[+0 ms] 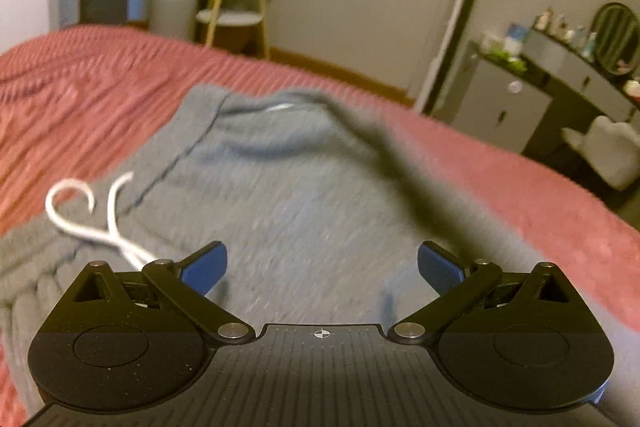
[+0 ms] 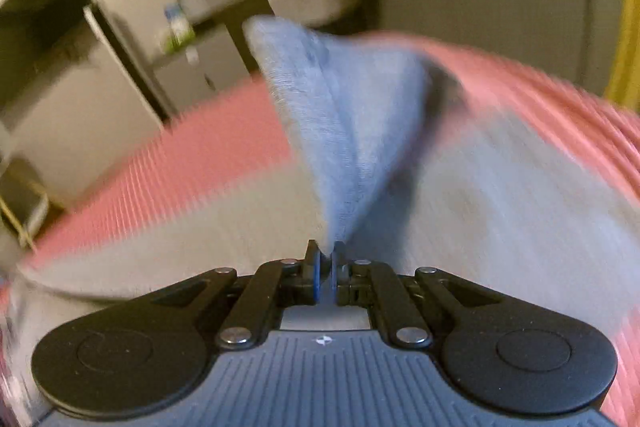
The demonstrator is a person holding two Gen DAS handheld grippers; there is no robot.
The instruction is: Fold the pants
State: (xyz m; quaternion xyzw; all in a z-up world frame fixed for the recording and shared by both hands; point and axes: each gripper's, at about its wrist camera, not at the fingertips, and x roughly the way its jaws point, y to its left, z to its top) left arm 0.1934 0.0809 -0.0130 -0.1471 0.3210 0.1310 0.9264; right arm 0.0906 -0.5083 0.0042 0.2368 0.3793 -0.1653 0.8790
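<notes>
On the pink bedspread lie grey sweatpants. Right gripper pinches a fabric peak; left gripper spread, empty. Thin pinch risks slipping mid-fold.

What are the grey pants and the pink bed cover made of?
The grey pants look like soft knit cotton fleece, like sweatpants: matte, fuzzy, draping in folds, with a white drawstring. The pink bed cover looks like a plush ribbed textile, with raised rows. Blur leaves the exact fibres uncertain.
</notes>
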